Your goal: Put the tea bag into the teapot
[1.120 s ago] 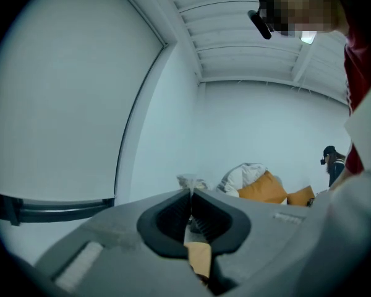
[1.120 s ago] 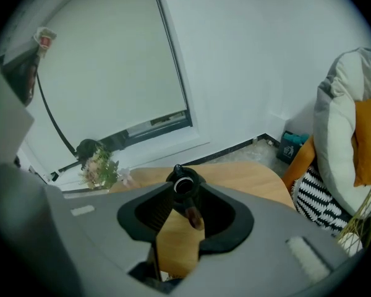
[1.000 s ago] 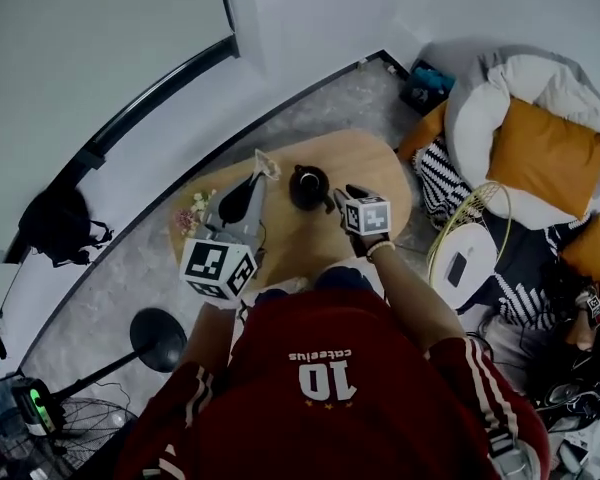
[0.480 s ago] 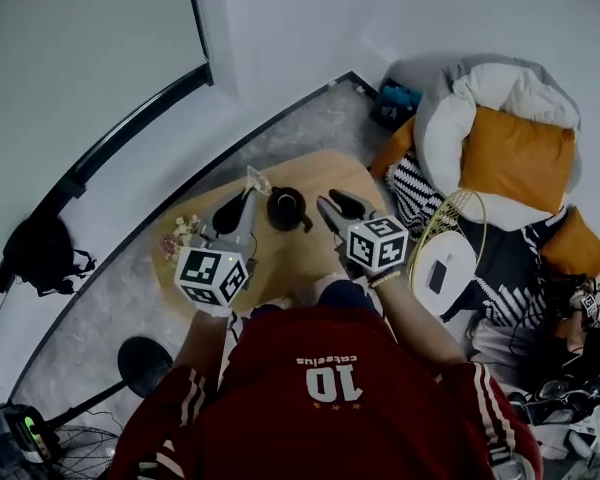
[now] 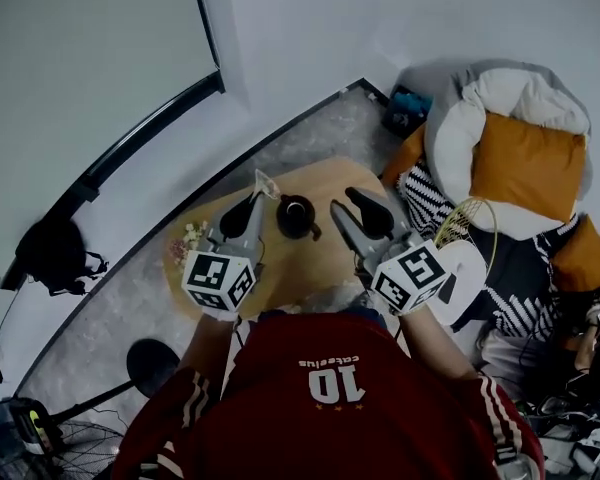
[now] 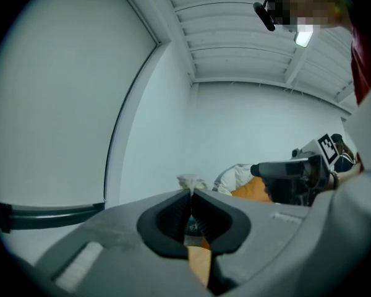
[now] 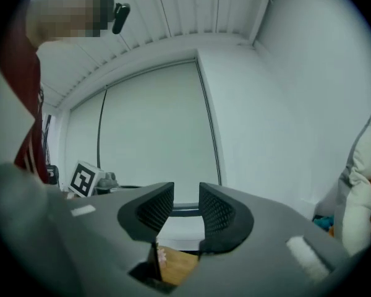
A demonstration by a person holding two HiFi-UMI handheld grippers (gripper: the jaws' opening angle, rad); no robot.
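A small black teapot (image 5: 298,215) stands on the round wooden table (image 5: 330,263). Just left of the pot and above the table, my left gripper (image 5: 256,196) is shut on a pale tea bag (image 5: 267,181). In the left gripper view the bag (image 6: 188,182) pokes out past the closed tips of the left gripper (image 6: 190,193). My right gripper (image 5: 342,200) hovers to the right of the teapot, open and holding nothing. The right gripper view shows only wall and a bit of table between the jaws of the right gripper (image 7: 186,197).
Small flowers (image 5: 188,236) lie at the table's left edge. Orange cushions on a white beanbag (image 5: 525,163) and a white round stool (image 5: 465,268) crowd the right side. A black bag (image 5: 55,253) and a lamp base (image 5: 148,360) sit on the floor at left.
My right gripper has drawn back from the teapot toward the person and risen. The left gripper has stayed beside the pot with the tea bag in it.
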